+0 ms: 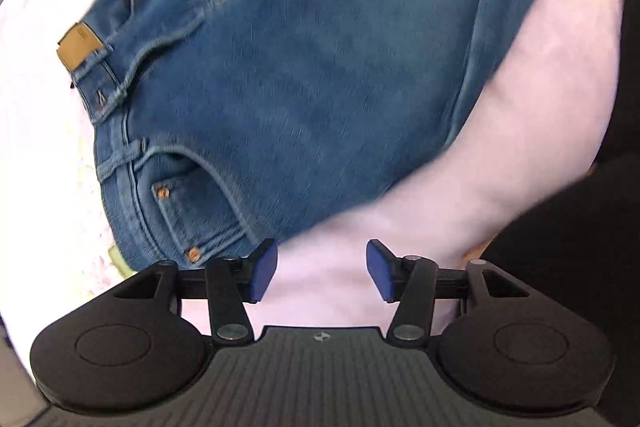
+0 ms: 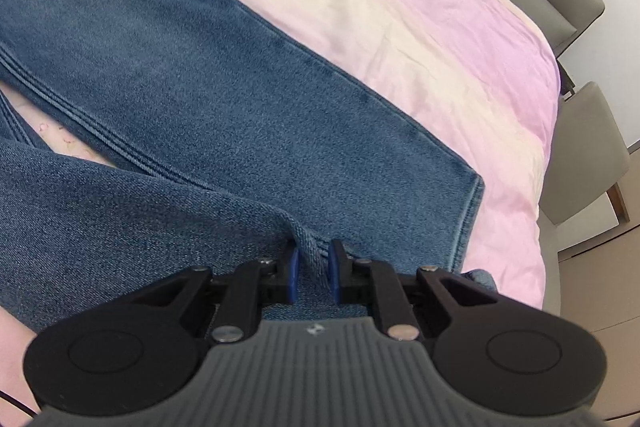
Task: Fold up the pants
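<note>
**Now: one leg pinched, waist end loose**

The jeans (image 2: 200,75) are spread across the frame's centre on the pink sheet (image 2: 420,27). A denim ridge is pinched by the right gripper (image 2: 313,269); the left gripper (image 1: 322,269) is held spread, empty. The thin pinch could be lost if dragged.

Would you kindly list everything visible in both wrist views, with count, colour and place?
jeans: one pair, blue denim, spread on the bed, legs apart.
leather patch: one, tan, at the jeans' waistband.
bedsheet: one, pink, under the jeans.
chairs: two, grey, beside the bed.
left gripper: one, black with blue pads, open over the sheet near the front pocket.
right gripper: one, black with blue pads, pinching a fold of denim on the near leg.
</note>
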Action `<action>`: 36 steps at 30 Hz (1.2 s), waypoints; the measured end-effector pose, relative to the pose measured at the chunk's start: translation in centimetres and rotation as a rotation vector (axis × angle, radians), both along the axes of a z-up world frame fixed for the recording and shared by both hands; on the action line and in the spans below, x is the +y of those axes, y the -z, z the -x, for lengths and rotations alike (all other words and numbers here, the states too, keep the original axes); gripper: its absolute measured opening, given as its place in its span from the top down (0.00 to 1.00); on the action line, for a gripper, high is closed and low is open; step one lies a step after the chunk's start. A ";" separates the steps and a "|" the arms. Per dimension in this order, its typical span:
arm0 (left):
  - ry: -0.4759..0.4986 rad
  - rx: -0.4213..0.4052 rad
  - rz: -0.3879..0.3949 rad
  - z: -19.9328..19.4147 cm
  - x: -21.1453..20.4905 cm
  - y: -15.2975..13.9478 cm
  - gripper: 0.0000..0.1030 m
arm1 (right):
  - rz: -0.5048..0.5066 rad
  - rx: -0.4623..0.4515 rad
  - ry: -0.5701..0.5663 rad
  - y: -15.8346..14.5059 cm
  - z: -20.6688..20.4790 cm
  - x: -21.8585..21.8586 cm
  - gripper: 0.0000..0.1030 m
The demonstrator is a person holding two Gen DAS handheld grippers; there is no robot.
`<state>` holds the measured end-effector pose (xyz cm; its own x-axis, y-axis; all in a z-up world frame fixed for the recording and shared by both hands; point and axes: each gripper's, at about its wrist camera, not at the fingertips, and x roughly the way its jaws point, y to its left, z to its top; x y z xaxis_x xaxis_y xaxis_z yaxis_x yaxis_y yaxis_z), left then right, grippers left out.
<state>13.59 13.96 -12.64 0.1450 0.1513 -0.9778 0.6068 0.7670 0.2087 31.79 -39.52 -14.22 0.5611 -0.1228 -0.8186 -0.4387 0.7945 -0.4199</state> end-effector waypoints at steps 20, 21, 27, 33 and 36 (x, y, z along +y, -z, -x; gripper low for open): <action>-0.131 -0.270 -0.155 2.0 -2.1 0.1 0.99 | -0.012 0.094 -0.122 -6.9 11.5 -5.9 0.93; -0.154 -0.283 -0.139 2.2 -2.2 -0.5 1.00 | -0.018 0.117 -0.133 -7.0 12.7 -6.3 0.93; -0.068 -0.344 -0.200 2.8 -3.3 -1.0 0.95 | 0.009 0.219 -0.201 -4.2 18.2 -7.6 0.92; 0.151 -0.325 -0.197 4.8 -3.9 -1.6 0.61 | 0.044 0.215 -0.209 -0.6 20.8 -7.3 0.90; 0.244 -0.282 -0.211 4.7 -3.8 -0.3 0.56 | 0.045 0.214 -0.196 -0.3 20.8 -7.4 0.87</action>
<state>8.87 10.21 -12.38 0.4584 0.2717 -0.8462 0.6620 0.5308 0.5291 10.97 -46.93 -13.95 0.3928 -0.0679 -0.9171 -0.6642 0.6688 -0.3340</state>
